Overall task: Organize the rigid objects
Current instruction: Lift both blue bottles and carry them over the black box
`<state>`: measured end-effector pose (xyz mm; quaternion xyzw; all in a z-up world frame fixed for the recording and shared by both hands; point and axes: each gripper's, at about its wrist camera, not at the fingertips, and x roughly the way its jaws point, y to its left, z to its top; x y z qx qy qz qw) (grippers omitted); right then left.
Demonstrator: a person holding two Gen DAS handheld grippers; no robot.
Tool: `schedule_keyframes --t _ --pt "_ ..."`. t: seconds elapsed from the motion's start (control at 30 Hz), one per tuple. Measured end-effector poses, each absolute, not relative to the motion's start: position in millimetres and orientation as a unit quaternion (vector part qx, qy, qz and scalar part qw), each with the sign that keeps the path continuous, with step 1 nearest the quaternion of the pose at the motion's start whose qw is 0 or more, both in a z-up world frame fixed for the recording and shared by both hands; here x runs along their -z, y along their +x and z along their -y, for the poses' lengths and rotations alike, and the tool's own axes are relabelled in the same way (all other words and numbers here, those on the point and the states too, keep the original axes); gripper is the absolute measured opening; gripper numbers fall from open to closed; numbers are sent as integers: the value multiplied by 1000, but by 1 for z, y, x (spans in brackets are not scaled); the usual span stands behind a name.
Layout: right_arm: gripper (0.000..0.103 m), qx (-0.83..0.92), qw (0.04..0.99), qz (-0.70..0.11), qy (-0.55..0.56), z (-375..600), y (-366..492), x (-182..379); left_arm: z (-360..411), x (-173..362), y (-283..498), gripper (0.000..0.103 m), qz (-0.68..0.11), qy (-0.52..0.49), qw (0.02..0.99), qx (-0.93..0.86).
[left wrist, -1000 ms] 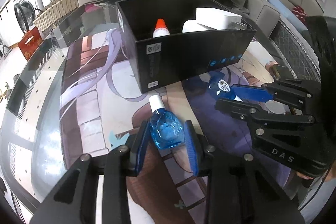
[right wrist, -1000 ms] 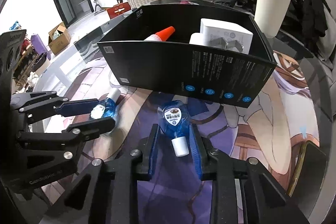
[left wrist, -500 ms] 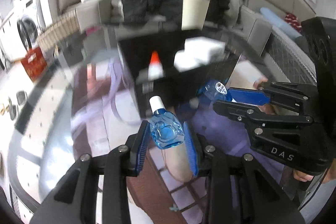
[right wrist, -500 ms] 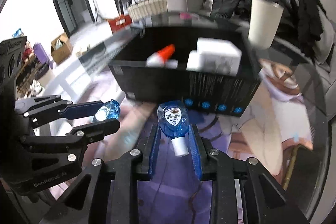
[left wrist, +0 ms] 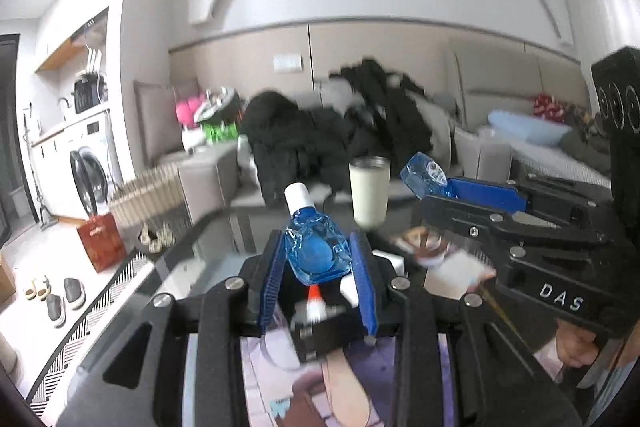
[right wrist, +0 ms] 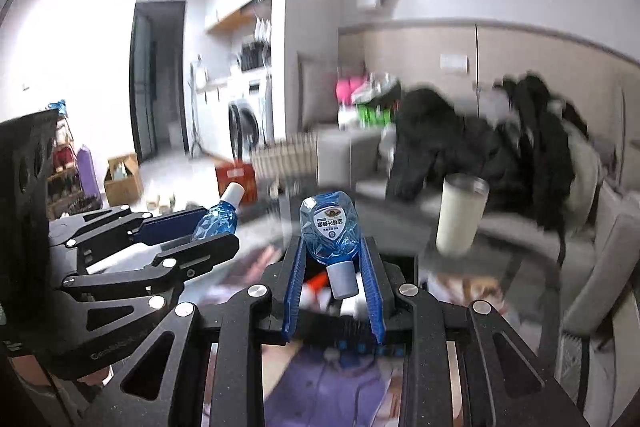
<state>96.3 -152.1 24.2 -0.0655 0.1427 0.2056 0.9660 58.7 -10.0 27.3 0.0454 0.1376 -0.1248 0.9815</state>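
A sofa (left wrist: 520, 155) heaped with black clothes (left wrist: 320, 135) fills the middle of both views, blurred; the right wrist view alone also shows a dark doorway (right wrist: 158, 79) at centre left and a cardboard box (right wrist: 122, 179) on the floor beside it. A washing machine (left wrist: 92, 171) stands at the left edge of the left wrist view. Below, the table (left wrist: 224, 239) carries a black box (left wrist: 332, 331), seen low in the frame behind each gripper's fingers, with an orange-tipped bottle (left wrist: 314, 301) inside; the right wrist view shows that tip only as an orange smear.

A cream tumbler (left wrist: 370, 191) stands at frame centre in the left view and at centre right in the right one.

The left gripper (left wrist: 318, 267) is clenched on a blue bottle with its white cap up (left wrist: 316, 247), held above the box. Only the right wrist view shows its faceted side, at centre left. The right gripper (right wrist: 332, 267) clamps a blue bottle with its cap down (right wrist: 330, 229), label facing the camera; the left view shows just its base poking out at upper right.
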Motion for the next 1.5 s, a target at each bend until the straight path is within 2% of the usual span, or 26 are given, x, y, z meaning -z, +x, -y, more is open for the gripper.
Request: schedule_keyframes --t 0.43,1.07,1.3,1.5 --pt "27 -194 970 -139 -47 157 104 -41 0 -46 73 32 -114 13 986 119" --pt "27 -158 979 -129 -21 135 175 -68 -2 -57 138 32 -110 -26 990 85" --pt "27 -155 970 -186 -10 138 202 -55 -1 -42 159 32 -168 -29 982 86" --pt "27 -130 954 -269 -21 141 238 -29 7 -19 189 32 -258 -32 961 97"
